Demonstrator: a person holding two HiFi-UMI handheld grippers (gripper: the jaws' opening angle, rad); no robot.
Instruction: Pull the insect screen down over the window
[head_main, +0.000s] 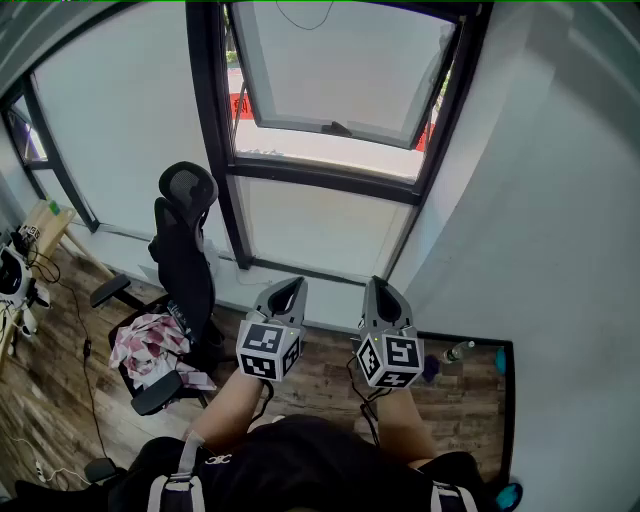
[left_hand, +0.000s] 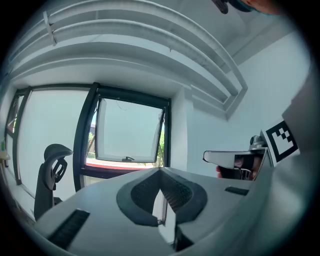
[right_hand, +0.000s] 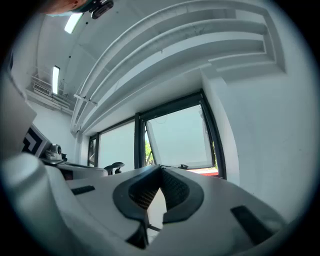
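Left tool (head_main: 293, 286) and right tool (head_main: 379, 286), both closed and empty, face the black-framed glass window (head_main: 340, 75), likely poised to reach

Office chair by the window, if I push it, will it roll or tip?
The office chair probably rolls or swivels rather than tips; its base looks wheeled. Its tall back means a high push might rock it. The loose cloth on its seat could slide off.

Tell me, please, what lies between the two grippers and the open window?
Nothing: in the head view the left gripper and right gripper face the window across bare air; the chair stands off to the left.
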